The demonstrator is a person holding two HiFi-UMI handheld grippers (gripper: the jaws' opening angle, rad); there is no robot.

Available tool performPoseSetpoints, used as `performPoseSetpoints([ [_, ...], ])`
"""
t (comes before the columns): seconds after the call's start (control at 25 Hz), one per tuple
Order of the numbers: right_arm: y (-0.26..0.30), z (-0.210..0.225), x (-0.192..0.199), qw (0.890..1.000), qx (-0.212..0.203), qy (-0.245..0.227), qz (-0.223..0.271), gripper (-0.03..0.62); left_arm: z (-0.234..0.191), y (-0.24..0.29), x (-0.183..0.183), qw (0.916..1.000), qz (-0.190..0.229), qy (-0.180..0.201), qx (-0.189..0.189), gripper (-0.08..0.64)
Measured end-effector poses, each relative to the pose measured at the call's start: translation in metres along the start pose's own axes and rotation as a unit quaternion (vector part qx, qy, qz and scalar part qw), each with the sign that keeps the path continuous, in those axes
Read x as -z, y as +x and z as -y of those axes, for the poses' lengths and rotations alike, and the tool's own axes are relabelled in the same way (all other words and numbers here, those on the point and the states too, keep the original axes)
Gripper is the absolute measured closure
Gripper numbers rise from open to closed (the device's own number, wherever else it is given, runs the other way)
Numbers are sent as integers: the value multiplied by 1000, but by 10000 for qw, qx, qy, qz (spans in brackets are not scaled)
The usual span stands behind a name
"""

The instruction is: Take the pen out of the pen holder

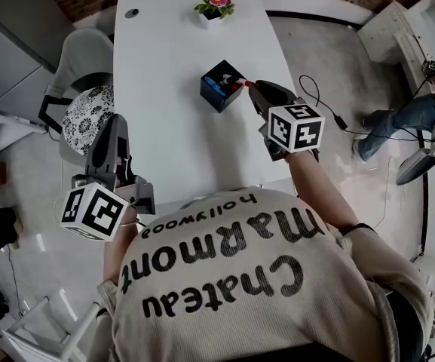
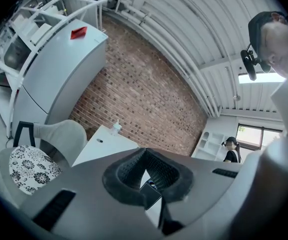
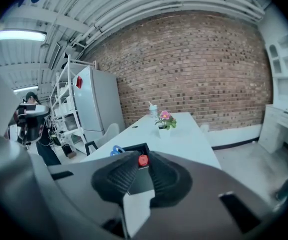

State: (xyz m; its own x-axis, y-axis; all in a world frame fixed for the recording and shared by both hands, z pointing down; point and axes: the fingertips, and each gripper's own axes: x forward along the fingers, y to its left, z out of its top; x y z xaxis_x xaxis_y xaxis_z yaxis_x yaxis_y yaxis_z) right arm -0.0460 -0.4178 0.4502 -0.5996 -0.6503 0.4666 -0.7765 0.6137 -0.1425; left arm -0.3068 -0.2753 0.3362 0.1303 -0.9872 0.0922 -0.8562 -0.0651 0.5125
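A black cube pen holder [image 1: 219,87] with blue items inside stands on the white table [image 1: 172,127]. My right gripper [image 1: 253,87] is at the holder's right rim, shut on a red-tipped pen [image 1: 245,83] that lies tilted over that rim. In the right gripper view the pen's red end [image 3: 143,160] sits pinched between the dark pads [image 3: 116,176], with the holder [image 3: 131,149] just behind. My left gripper [image 1: 117,127] hovers off the table's near left edge, its jaws together and holding nothing; between its pads [image 2: 129,171] a corner of the holder [image 2: 150,192] shows.
A small flower pot [image 1: 215,7] stands at the table's far end, near a round cable hole [image 1: 132,12]. A chair with a patterned cushion [image 1: 89,115] is left of the table. A person [image 1: 405,119] and floor cables [image 1: 319,100] are at the right.
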Motion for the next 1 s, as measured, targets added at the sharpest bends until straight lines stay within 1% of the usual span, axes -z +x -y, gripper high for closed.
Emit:
performPoseSetpoints([
  [0.32,-25,-8,6,9995,287,-122,99,526,-1,-9,0,9998,5,-60,193,558],
  [0.48,-35,-9,8,9992,347,-32,193,525,7,-15,3,9996,-27,-38,296,558],
  [0.6,-41,-12,10,9990,360,14,253,526,11,-20,4,9995,-20,-40,320,558],
  [0.8,-49,-13,13,9991,345,-87,231,525,21,-23,0,9994,38,16,349,558],
  [1.0,-60,-10,17,9992,306,-78,263,525,34,-25,8,9993,34,26,365,558],
])
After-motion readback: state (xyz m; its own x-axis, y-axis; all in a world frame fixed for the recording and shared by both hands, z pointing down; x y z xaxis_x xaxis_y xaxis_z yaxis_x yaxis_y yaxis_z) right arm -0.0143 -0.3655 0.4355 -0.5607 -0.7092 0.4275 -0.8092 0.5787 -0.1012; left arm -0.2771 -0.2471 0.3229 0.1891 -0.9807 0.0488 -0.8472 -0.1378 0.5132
